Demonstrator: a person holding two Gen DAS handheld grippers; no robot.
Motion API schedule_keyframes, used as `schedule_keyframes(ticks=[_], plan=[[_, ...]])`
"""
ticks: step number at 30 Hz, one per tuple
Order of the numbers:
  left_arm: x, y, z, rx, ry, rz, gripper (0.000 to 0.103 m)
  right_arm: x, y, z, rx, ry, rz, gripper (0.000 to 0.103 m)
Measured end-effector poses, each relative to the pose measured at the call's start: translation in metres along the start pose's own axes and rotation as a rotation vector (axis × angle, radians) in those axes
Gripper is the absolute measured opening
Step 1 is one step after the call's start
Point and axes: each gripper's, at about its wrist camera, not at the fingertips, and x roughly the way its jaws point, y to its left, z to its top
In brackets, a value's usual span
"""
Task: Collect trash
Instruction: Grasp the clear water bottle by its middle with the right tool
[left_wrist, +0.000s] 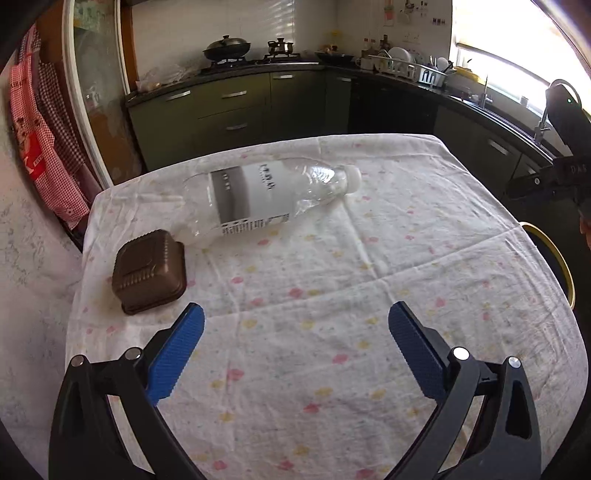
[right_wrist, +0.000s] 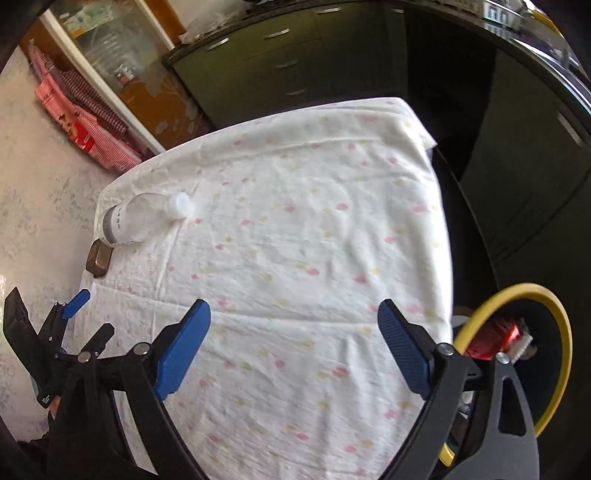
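From the left wrist view, the left tool (left_wrist: 295, 321) hangs with its blue pads spread wide and nothing between them, seemingly readied for a wide grab. The clear plastic bottle with a white cap and grey label (left_wrist: 258, 199) lies on its side at the far left of the desk (left_wrist: 406, 258) under its flowered white cloth, its base touching the brown ribbed plastic box (left_wrist: 149, 271) close to the left edge. From the right wrist view, the right tool (right_wrist: 293, 321) is likewise wide and empty; the cloth's middle is bare, while a yellow-rimmed dark bin (right_wrist: 554, 332), holding a red item, stands off the near right edge, likely for drops.
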Motion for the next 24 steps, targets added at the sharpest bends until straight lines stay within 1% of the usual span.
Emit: schedule_keyframes(ticks=[3,8,12,16,21,24], plan=[[0.003,0.008,-0.004,-0.026,0.008,0.026,0.098,0.018,0.033,0.016,-0.061,0.024,0.005,0.088],[0.006,0.02,-0.01,-0.056,0.018,0.027,0.098,0.035,0.085,0.035,-0.167,0.043,0.022,0.089],[0.01,0.03,-0.014,-0.086,0.036,0.009,0.098,0.046,0.12,0.045,-0.211,0.054,0.038,0.09],[0.012,0.035,-0.016,-0.102,0.044,-0.021,0.098,0.051,0.155,0.056,-0.349,0.051,0.039,0.091],[0.015,0.036,-0.018,-0.113,0.061,-0.053,0.098,0.064,0.173,0.074,-0.447,0.122,0.07,0.092],[0.015,0.035,-0.02,-0.114,0.057,-0.055,0.098,0.077,0.181,0.084,-0.549,0.182,0.085,0.092]])
